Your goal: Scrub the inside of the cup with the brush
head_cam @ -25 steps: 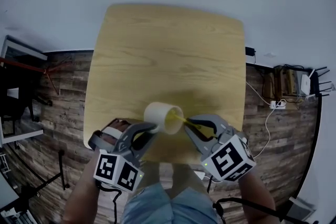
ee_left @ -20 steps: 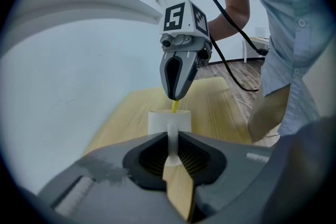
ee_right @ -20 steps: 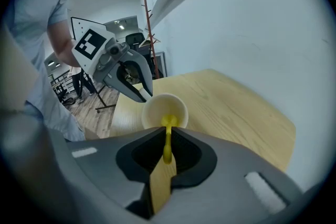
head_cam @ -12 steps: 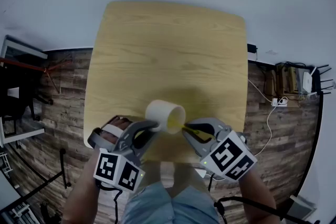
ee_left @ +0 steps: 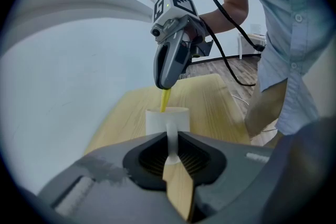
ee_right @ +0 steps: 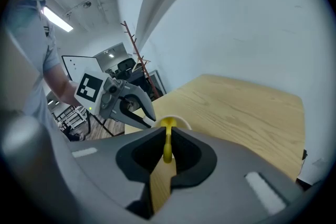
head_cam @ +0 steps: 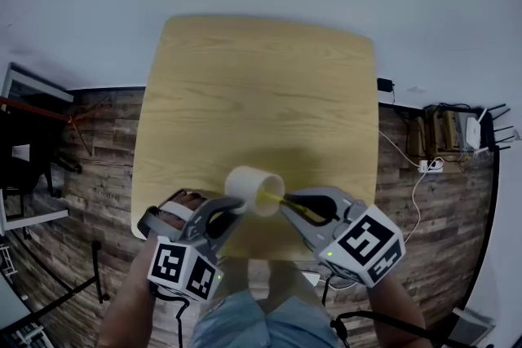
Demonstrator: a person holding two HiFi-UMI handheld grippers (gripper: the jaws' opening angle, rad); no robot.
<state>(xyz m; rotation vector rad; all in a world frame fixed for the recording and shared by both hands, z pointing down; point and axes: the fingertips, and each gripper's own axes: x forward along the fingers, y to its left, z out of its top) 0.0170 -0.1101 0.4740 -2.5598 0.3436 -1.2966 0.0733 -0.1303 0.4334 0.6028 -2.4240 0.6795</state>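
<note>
The white cup (head_cam: 251, 188) sits tilted at the near edge of the tabletop (head_cam: 261, 85), its mouth turned toward the right hand-held gripper (head_cam: 286, 204). That gripper is clamped on the yellow brush (head_cam: 276, 199), whose tip is inside the cup. The left hand-held gripper (head_cam: 237, 204) grips the cup's handle (ee_left: 172, 136).

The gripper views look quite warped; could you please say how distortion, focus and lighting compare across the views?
Head view: fisheye bows the table; even, dim light. Left gripper view: dark round vignette, near jaws soft, cup fairly sharp. Right gripper view: same vignette, bright ceiling strip light.
</note>
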